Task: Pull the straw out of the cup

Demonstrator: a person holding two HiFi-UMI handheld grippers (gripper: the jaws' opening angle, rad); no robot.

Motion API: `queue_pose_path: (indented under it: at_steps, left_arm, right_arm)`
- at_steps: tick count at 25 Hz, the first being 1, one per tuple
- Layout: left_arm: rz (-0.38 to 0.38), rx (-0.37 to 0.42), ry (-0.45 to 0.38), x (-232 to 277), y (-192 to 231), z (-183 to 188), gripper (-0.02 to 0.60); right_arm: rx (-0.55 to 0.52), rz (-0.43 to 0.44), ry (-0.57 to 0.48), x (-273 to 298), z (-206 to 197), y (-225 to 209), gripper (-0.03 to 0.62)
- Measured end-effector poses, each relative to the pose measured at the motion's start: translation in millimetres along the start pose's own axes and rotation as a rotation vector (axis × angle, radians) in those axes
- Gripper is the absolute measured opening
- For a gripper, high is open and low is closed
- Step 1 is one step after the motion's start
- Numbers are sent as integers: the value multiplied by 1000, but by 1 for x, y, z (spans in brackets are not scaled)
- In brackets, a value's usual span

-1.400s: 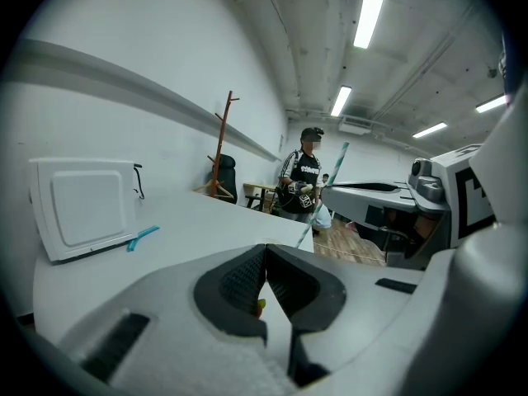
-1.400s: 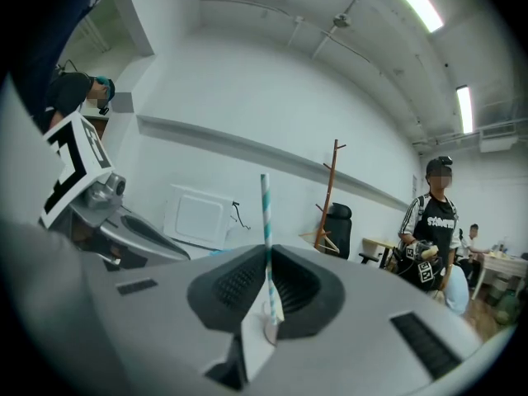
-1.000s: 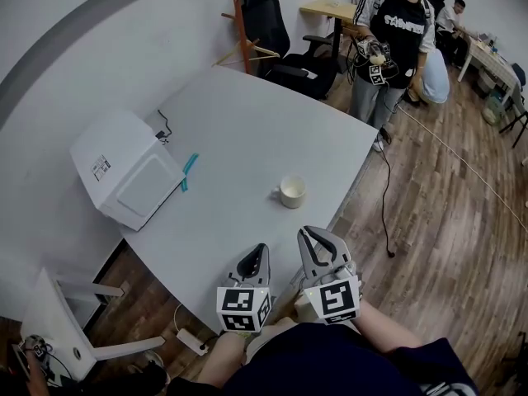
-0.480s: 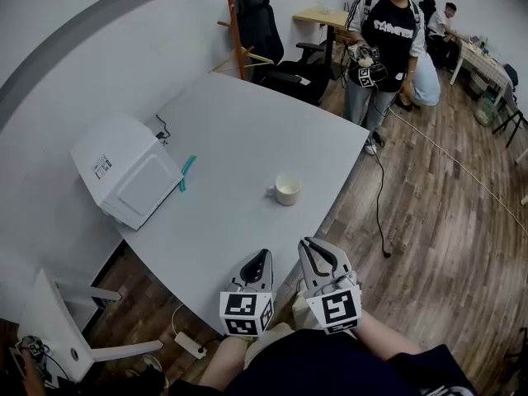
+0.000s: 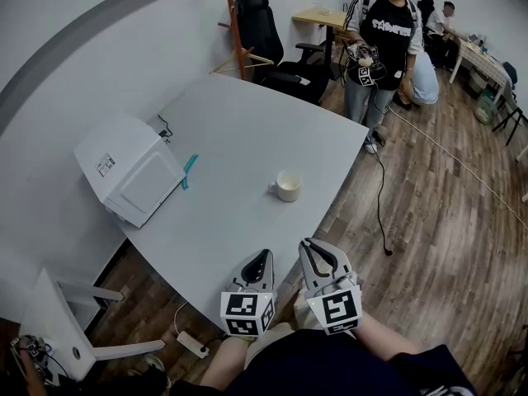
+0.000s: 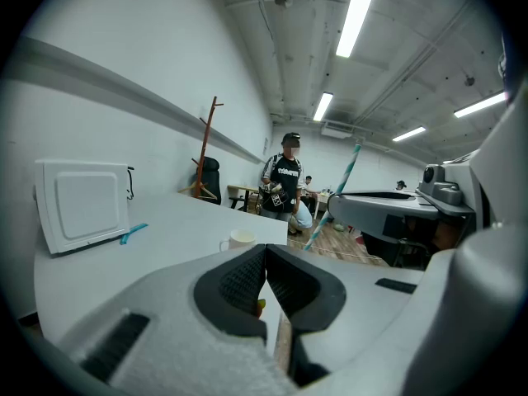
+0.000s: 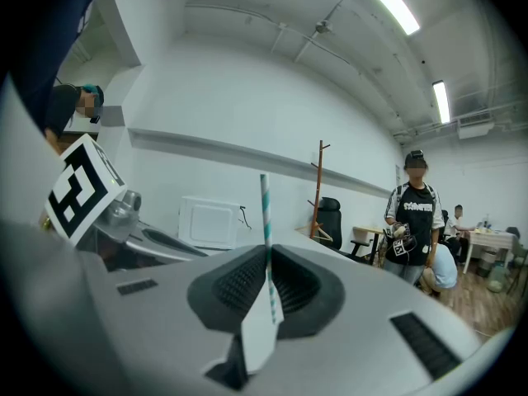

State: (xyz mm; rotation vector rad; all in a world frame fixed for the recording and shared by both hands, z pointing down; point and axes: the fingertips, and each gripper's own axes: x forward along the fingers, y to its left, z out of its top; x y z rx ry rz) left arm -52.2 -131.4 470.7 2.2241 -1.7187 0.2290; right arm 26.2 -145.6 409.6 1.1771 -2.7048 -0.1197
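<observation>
A cream cup with a handle stands on the white table, near its right edge; no straw shows in it. Both grippers hover off the table's near corner, close to my body. My right gripper is shut on a teal-and-white striped straw, which sticks up between its pads. In the left gripper view the same straw slants up at the right, and the cup stands ahead. My left gripper is shut with nothing in it, its pads pressed together.
A white box-shaped appliance sits at the table's left edge, with a teal strip beside it. A person stands beyond the far corner. A black chair, a coat stand and a white chair surround the table.
Both grippers stay almost where they were, the right one still holding the straw. The view has shifted slightly, and the standing person has stepped a little to the left.
</observation>
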Motion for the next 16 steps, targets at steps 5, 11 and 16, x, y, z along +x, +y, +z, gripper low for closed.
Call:
queue_pose_path:
  at_steps: [5, 11, 16]
  left_arm:
    - [-3, 0, -1, -4, -1, -2, 20]
    - [-10, -2, -4, -7, -2, -1, 20]
    - [-7, -4, -6, -10, -1, -3, 20]
  right_arm:
    - [-1, 2, 3, -2, 1, 5, 41]
    - [2, -2, -7, -3, 3, 8, 41]
    - [-1, 4, -6, -5, 2, 11, 41]
